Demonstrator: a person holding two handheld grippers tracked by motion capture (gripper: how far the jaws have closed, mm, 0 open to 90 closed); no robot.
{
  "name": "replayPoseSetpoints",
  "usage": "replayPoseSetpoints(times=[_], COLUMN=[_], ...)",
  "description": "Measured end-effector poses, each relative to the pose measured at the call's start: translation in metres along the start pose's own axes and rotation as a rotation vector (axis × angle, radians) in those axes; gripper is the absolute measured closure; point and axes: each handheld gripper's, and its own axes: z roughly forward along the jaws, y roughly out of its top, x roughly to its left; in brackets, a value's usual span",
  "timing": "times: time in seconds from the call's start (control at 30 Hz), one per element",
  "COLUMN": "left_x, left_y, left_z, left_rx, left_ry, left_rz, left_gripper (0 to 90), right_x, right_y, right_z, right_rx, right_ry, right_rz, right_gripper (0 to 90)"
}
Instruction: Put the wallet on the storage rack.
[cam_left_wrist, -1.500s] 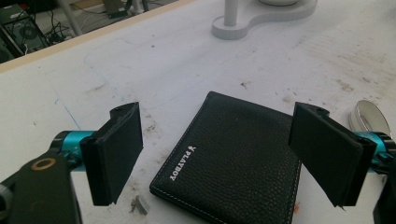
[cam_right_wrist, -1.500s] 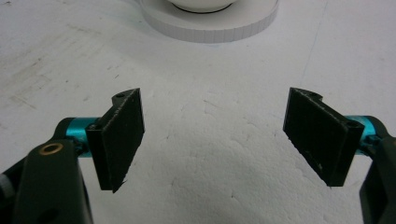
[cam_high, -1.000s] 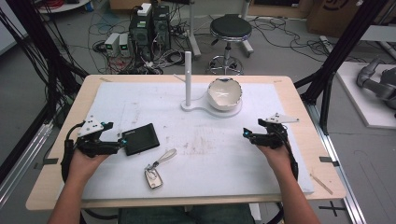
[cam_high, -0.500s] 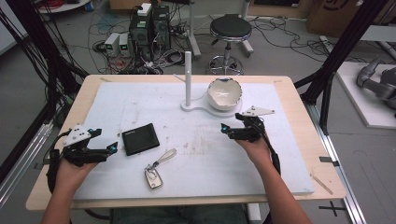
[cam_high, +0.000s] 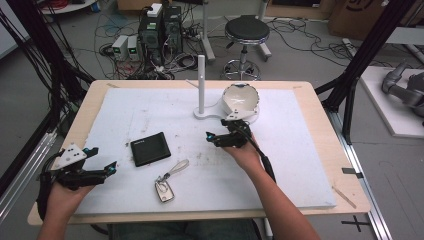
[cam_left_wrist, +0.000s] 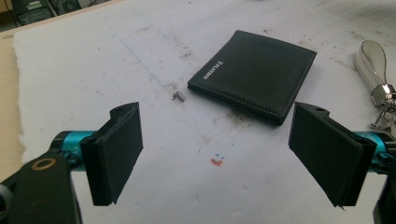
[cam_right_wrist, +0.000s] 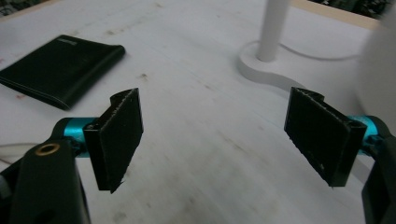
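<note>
Reaching with both grippers' jaws spread wide and empty.
Ahead of the left gripper, beyond its jaws, the wallet lies flat: probably light, soft, slick leather, best pinched across a thin edge. Keys lie just beside it; the right gripper has open table around it, a stand beyond its jaws.

1 black wallet, 1 key fob w/ strap, 1 white stand w/ post, 1 white bowl-like thing (blurry, prob. a bowl), 2 grippers: left gripper, right gripper.
</note>
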Motion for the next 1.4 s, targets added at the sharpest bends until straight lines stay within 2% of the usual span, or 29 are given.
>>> replayPoseSetpoints(times=[0.07,0.23,0.27,0.3,0.33,0.5,0.53,0.63,0.67,0.73,0.87,1.13,1.17,1.23,1.27,1.33,1.4], left_x=[0.0,0.001,0.001,0.001,0.0,-0.001,-0.001,-0.001,-0.001,-0.001,-0.001,0.0,0.0,-0.001,-0.001,-0.001,-0.001], left_y=[-0.003,-0.009,-0.01,-0.011,-0.012,-0.015,-0.016,-0.019,-0.02,-0.021,-0.025,-0.029,-0.029,-0.03,-0.03,-0.031,-0.031], left_z=[-0.005,-0.015,-0.016,-0.018,-0.02,-0.029,-0.031,-0.035,-0.037,-0.039,-0.044,-0.052,-0.053,-0.054,-0.054,-0.055,-0.056], left_rx=[-0.001,0.002,-0.002,-0.005,-0.004,-0.008,-0.008,-0.007,-0.007,-0.007,-0.003,-0.004,-0.004,-0.005,-0.003,-0.003,-0.003], left_ry=[0.01,0.025,0.023,0.021,0.024,0.037,0.04,0.05,0.052,0.055,0.067,0.082,0.082,0.083,0.084,0.085,0.088], left_rz=[-0.005,-0.012,-0.013,-0.011,-0.007,-0.011,-0.012,-0.018,-0.018,-0.02,-0.025,-0.03,-0.03,-0.031,-0.03,-0.032,-0.034], left_gripper=[17.7,17.7,17.7,17.7,17.7,17.7,17.7,17.7,17.7,17.7,17.7,17.7,17.7,17.7,17.7,17.7,17.7], right_x=[0.008,0.028,0.034,0.034,0.037,0.06,0.063,0.07,0.075,0.077,0.085,0.089,0.091,0.093,0.096,0.096,0.094], right_y=[0.005,0.014,0.017,0.017,0.018,0.025,0.027,0.031,0.033,0.033,0.031,0.029,0.029,0.03,0.031,0.031,0.031], right_z=[0.011,0.033,0.041,0.041,0.046,0.073,0.076,0.084,0.091,0.094,0.114,0.125,0.127,0.129,0.13,0.131,0.131], right_rx=[0.026,0.043,0.056,0.056,0.057,0.05,0.072,0.063,0.079,0.089,0.142,0.176,0.189,0.202,0.216,0.213,0.216], right_ry=[0.021,0.07,0.095,0.095,0.115,0.182,0.19,0.2,0.208,0.21,0.218,0.228,0.224,0.236,0.269,0.273,0.283], right_rz=[-0.012,-0.047,-0.05,-0.05,-0.052,-0.065,-0.071,-0.076,-0.076,-0.068,-0.066,-0.059,-0.075,-0.075,-0.074,-0.082,-0.063], right_gripper=[19.7,19.8,19.7,19.7,19.8,19.8,19.8,19.8,19.8,19.8,19.8,20.3,20.6,25.3,34.2,34.3,37.2])
